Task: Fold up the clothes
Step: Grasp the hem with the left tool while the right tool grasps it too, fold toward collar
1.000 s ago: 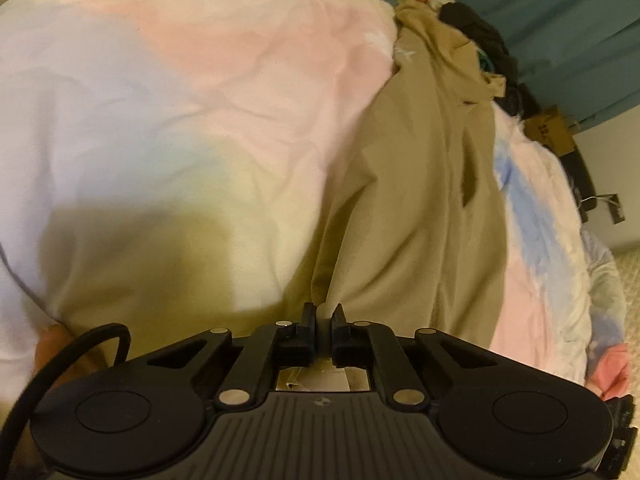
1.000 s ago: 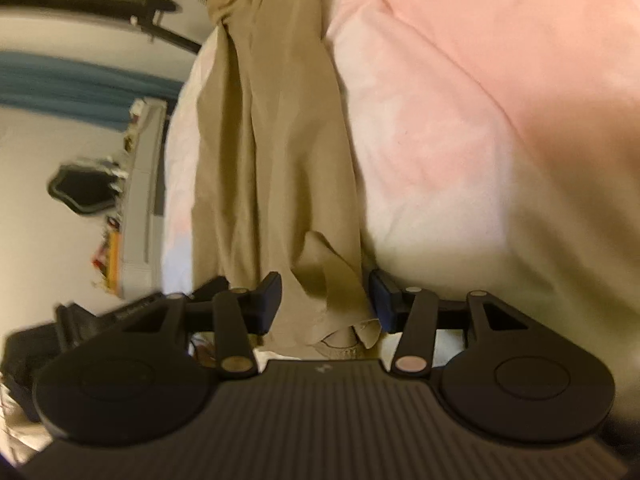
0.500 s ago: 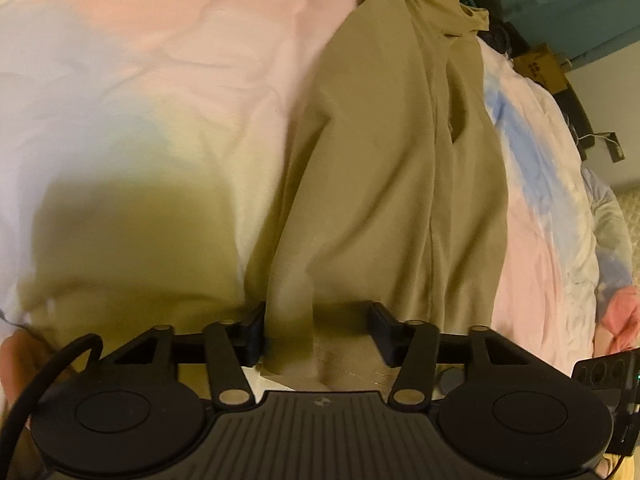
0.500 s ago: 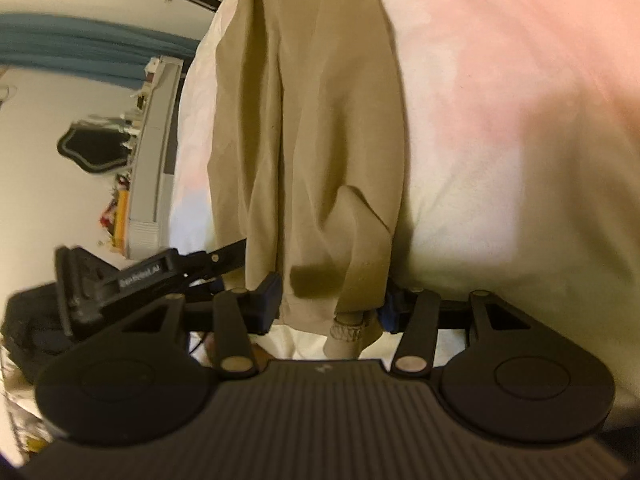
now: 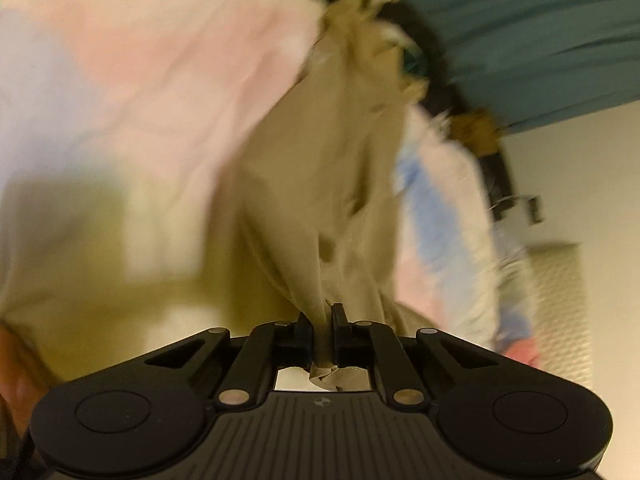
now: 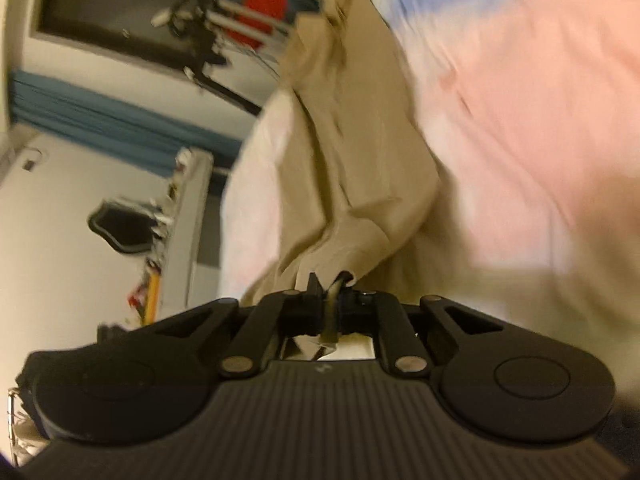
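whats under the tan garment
The tan garment lies on a pastel bedcover, seen on both sides. What the cloth covers directly is hidden. Both grippers pinch its near end.

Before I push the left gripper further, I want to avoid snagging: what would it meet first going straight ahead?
The left gripper is shut on the tan fabric garment, so it meets that cloth first. Beyond lies the pastel tie-dye bedspread; blur hides depth.
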`<move>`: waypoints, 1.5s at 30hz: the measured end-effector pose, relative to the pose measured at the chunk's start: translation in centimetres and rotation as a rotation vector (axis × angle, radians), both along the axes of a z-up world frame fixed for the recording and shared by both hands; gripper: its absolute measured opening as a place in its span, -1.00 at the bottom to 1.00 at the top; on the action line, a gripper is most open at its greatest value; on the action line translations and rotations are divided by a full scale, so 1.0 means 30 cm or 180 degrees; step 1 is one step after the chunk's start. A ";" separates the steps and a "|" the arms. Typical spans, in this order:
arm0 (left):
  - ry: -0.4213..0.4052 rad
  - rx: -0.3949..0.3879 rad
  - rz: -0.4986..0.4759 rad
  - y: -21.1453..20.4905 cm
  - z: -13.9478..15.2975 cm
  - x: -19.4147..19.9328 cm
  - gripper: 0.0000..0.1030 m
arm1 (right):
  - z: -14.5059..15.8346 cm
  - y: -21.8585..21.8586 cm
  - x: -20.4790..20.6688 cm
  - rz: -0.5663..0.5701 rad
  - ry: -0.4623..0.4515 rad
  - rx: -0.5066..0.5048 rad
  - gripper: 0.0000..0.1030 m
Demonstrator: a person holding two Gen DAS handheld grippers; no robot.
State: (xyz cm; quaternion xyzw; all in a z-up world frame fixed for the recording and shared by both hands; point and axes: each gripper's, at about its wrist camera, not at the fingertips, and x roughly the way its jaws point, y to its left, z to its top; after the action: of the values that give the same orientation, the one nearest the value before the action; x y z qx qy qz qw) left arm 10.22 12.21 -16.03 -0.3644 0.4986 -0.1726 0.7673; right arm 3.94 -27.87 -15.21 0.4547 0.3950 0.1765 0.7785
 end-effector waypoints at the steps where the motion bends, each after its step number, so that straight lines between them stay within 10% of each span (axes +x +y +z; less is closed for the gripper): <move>1: -0.0079 -0.0034 0.0014 0.001 0.032 -0.004 -0.84 | 0.032 -0.006 -0.002 -0.0015 -0.0074 0.0007 -0.81; 17: -0.0889 0.0037 -0.0084 0.031 0.372 -0.323 -0.88 | 0.282 -0.006 -0.176 0.0031 -0.0698 -0.0166 -0.82; 26: -0.0554 -0.0152 -0.0063 0.043 0.219 -0.511 -0.88 | 0.143 -0.023 -0.349 0.0103 -0.0382 0.0057 -0.82; 45: -0.1194 0.0873 0.0153 -0.136 0.136 0.459 -0.87 | 0.094 0.063 0.615 -0.0380 -0.0603 -0.0845 -0.81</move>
State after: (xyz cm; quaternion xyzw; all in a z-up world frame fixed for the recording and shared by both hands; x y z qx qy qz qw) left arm 23.98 8.13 -11.96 -0.2301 0.3572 -0.1497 0.8928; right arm 22.38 -25.99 -12.39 0.3518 0.3120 0.1183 0.8746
